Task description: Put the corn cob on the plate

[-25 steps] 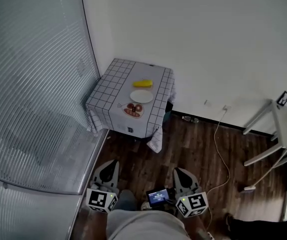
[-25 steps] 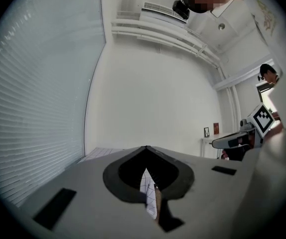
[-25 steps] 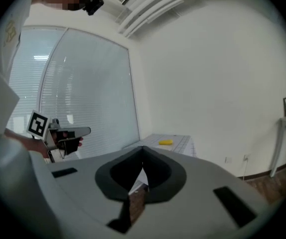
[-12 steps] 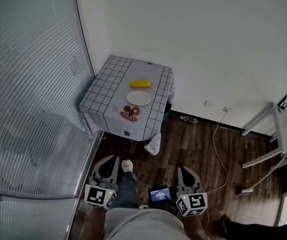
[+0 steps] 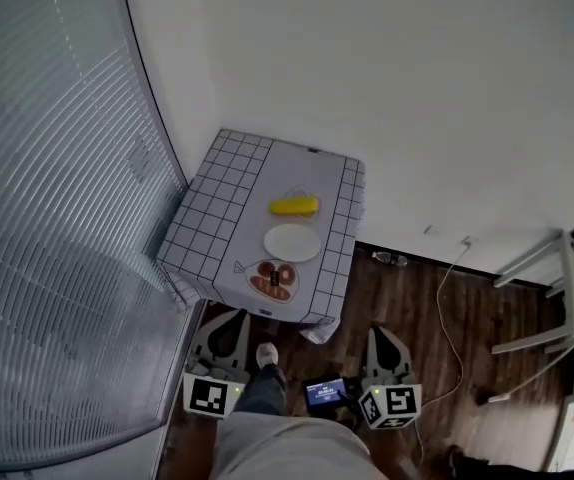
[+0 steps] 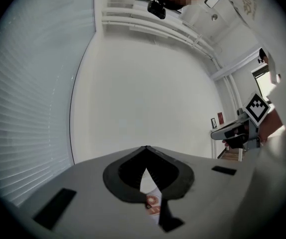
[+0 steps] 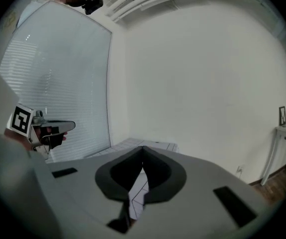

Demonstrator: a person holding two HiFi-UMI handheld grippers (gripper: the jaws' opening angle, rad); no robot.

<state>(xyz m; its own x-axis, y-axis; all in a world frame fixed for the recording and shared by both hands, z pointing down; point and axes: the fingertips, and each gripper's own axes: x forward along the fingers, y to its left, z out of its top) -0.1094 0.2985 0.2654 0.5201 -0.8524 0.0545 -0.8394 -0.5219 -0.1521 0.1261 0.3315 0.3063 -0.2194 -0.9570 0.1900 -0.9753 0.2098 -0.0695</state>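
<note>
A yellow corn cob [image 5: 294, 206] lies on a small table under a checked cloth [image 5: 227, 193], toward its far side. Just nearer sits an empty white plate [image 5: 292, 242], and nearer still a heart-shaped dish [image 5: 274, 279] with brown food pieces. My left gripper [image 5: 235, 316] and right gripper [image 5: 378, 331] are held level over the wood floor, short of the table's near edge, both shut and empty. In the left gripper view the closed jaws [image 6: 146, 147] frame the heart-shaped dish [image 6: 152, 201]. The right gripper view shows closed jaws [image 7: 143, 147] with the checked cloth [image 7: 138, 193] beyond.
Window blinds [image 5: 47, 218] run along the left, and a white wall stands behind the table. A white desk [image 5: 567, 278] is at the right, with a cable [image 5: 452, 308] and a bottle [image 5: 392, 259] on the floor. The person's foot [image 5: 265, 353] steps between the grippers.
The person has walked toward the table, which now looks nearer and larger. Both grippers came forward with them, still shut.
</note>
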